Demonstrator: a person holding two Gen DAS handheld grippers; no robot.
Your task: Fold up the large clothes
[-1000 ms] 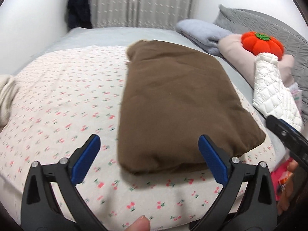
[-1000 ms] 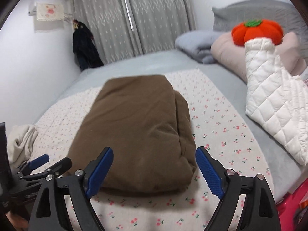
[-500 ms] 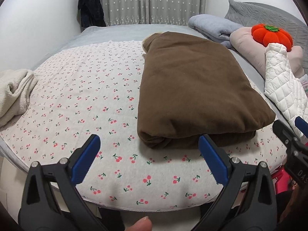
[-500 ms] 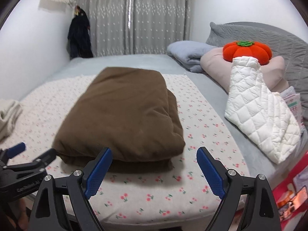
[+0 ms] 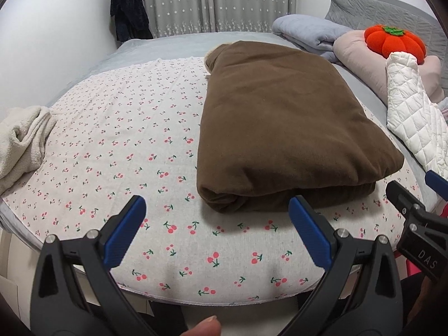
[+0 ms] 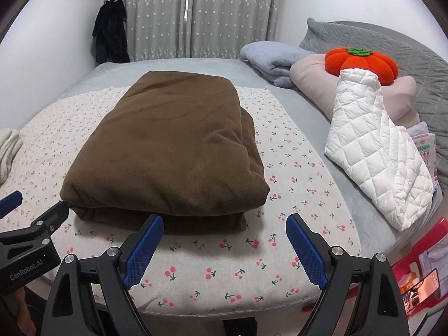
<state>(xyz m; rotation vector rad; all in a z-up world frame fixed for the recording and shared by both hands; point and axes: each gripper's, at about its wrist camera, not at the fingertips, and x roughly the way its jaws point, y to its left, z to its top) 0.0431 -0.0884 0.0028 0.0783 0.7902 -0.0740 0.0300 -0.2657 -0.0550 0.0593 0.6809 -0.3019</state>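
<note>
One folded brown garment lies on the cherry-print sheet of the bed. Two hand-held grippers hover at the bed's near edge: the left hand-held gripper and the right hand-held gripper, both spread wide and empty, just short of the garment's near fold. Bare sheet lies open to its left.
</note>
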